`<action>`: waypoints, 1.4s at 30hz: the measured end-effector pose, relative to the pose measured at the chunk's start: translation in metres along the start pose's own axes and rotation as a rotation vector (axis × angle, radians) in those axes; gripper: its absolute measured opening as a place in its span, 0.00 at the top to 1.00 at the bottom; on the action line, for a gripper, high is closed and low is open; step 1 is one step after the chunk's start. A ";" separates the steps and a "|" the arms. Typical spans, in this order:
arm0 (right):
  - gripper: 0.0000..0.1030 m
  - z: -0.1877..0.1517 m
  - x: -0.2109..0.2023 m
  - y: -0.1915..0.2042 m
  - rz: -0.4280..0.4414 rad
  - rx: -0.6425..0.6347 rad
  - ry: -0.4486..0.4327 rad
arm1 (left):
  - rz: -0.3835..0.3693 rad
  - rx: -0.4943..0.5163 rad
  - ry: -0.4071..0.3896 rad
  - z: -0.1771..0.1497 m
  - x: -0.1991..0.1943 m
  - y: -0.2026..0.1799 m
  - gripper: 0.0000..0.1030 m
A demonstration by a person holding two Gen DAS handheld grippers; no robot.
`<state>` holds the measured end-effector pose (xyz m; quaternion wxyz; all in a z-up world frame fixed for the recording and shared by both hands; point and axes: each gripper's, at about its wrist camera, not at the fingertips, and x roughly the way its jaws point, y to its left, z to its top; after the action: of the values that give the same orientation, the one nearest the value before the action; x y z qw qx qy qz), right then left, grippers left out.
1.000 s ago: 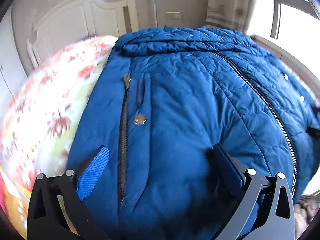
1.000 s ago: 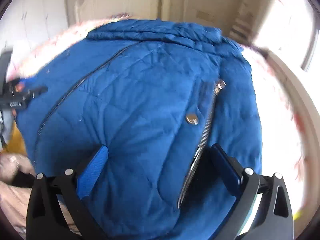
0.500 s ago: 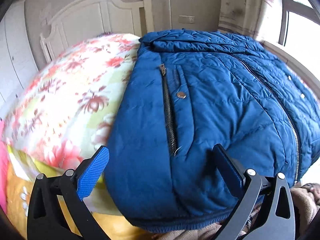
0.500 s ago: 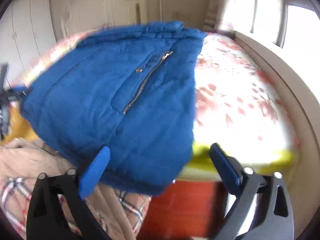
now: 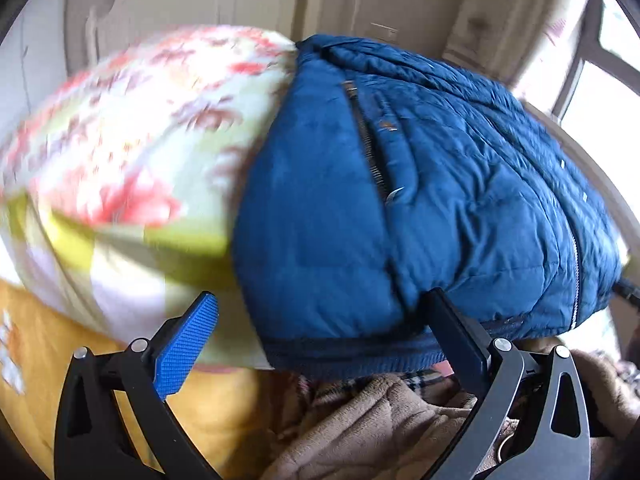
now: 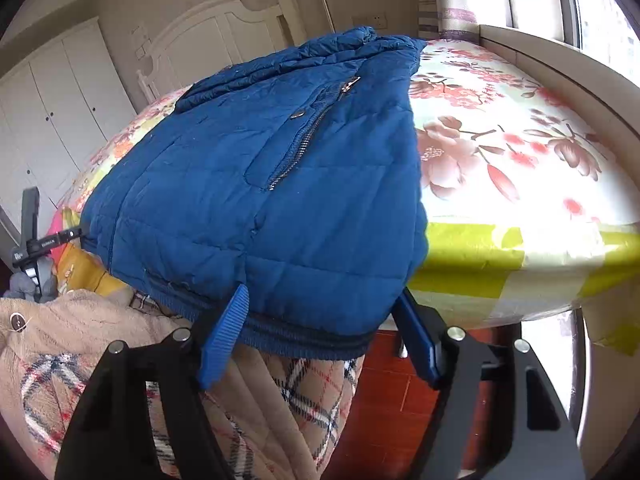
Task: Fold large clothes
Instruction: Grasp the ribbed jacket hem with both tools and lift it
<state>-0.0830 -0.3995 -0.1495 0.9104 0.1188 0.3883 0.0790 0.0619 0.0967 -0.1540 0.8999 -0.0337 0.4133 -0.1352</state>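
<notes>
Left wrist view first: we've got the blue puffer jacket lying across the foot end of the bed, on top of the floral bedsheet, its ribbed hem hanging just over the mattress edge. Our left gripper sits at that hem with its jaws spread wide, nothing pinched; the blue-padded finger is out over the sheet while the dark finger on the other side touches the hem. This shot is pretty motion-blurred, so fine detail on the sheet is mush.

Right wrist view is way sharper. Same jacket, front side up, pocket zipper and a snap button showing. Our right gripper is also at the hem near the jacket's corner, jaws clearly apart with the hem between them, but not closed on the fabric as far as we can tell.

Stuff around: a tan fleece robe with plaid lining fills the space right under both grippers, crowding the hem. White headboard at the far end, white wardrobe off to the side, window ledge beside the bed, reddish wood floor below. The left gripper peeks in at the jacket's far corner.
</notes>
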 end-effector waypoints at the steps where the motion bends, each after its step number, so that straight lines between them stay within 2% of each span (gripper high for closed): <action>1: 0.30 -0.001 0.003 -0.003 0.001 0.020 0.003 | -0.026 -0.028 0.002 -0.001 0.002 0.005 0.04; 3: 0.30 -0.002 0.008 -0.007 0.025 0.057 0.013 | -0.033 -0.028 -0.001 -0.001 0.003 0.006 0.04; 7: 0.30 0.000 0.013 -0.001 0.006 0.038 0.019 | -0.049 0.015 -0.029 0.000 0.003 0.001 0.04; 8: 0.35 0.001 0.014 -0.002 0.010 0.039 0.020 | -0.072 0.010 -0.025 0.000 0.004 0.002 0.05; 9: 0.42 0.000 0.013 -0.002 0.015 0.034 0.018 | -0.093 0.005 -0.024 0.000 0.004 0.003 0.18; 10: 0.55 0.000 0.012 0.000 0.021 0.022 0.013 | -0.132 0.012 -0.026 -0.002 0.000 0.001 0.24; 11: 0.67 -0.001 0.008 0.004 0.019 0.006 0.009 | -0.117 0.030 -0.035 -0.003 -0.005 -0.003 0.35; 12: 0.72 -0.002 0.003 0.006 0.028 -0.008 0.013 | -0.101 0.054 -0.046 -0.005 -0.013 -0.007 0.48; 14: 0.79 -0.003 -0.010 0.011 0.053 -0.038 0.007 | -0.083 0.084 -0.075 -0.006 -0.028 -0.014 0.60; 15: 0.79 -0.002 -0.018 0.014 0.068 -0.052 -0.010 | -0.073 0.092 -0.097 -0.006 -0.036 -0.016 0.61; 18: 0.79 0.008 -0.032 0.022 0.108 -0.060 -0.081 | -0.073 0.103 -0.121 0.002 -0.041 -0.021 0.61; 21: 0.74 0.016 -0.022 0.025 0.102 -0.063 -0.084 | -0.049 0.092 -0.118 0.010 -0.031 -0.024 0.59; 24: 0.72 0.019 -0.021 0.027 0.096 -0.073 -0.097 | -0.046 0.086 -0.119 0.015 -0.022 -0.026 0.47; 28: 0.70 0.018 -0.028 0.039 0.055 -0.128 -0.138 | -0.037 0.101 -0.136 0.021 -0.017 -0.033 0.42; 30: 0.70 0.016 -0.029 0.046 -0.003 -0.167 -0.123 | -0.012 0.112 -0.130 0.022 -0.013 -0.034 0.34; 31: 0.68 0.015 -0.029 0.044 -0.013 -0.170 -0.120 | -0.013 0.112 -0.129 0.021 -0.012 -0.033 0.27; 32: 0.62 0.015 -0.030 0.041 -0.019 -0.165 -0.117 | -0.013 0.111 -0.126 0.020 -0.010 -0.032 0.25; 34: 0.57 0.015 -0.033 0.035 -0.045 -0.138 -0.124 | 0.004 0.124 -0.134 0.019 -0.009 -0.033 0.19; 37: 0.57 0.012 -0.037 0.030 -0.062 -0.119 -0.114 | 0.024 0.152 -0.138 0.019 -0.009 -0.037 0.19; 41: 0.46 0.010 -0.033 0.020 -0.098 -0.075 -0.129 | 0.017 0.139 -0.137 0.019 -0.007 -0.035 0.17; 42: 0.46 0.009 -0.032 0.017 -0.095 -0.057 -0.128 | 0.018 0.140 -0.137 0.019 -0.007 -0.035 0.17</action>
<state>-0.0989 -0.3921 -0.1170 0.9392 0.0792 0.3320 0.0389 0.0636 0.0640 -0.1302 0.9274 0.0239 0.3404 -0.1533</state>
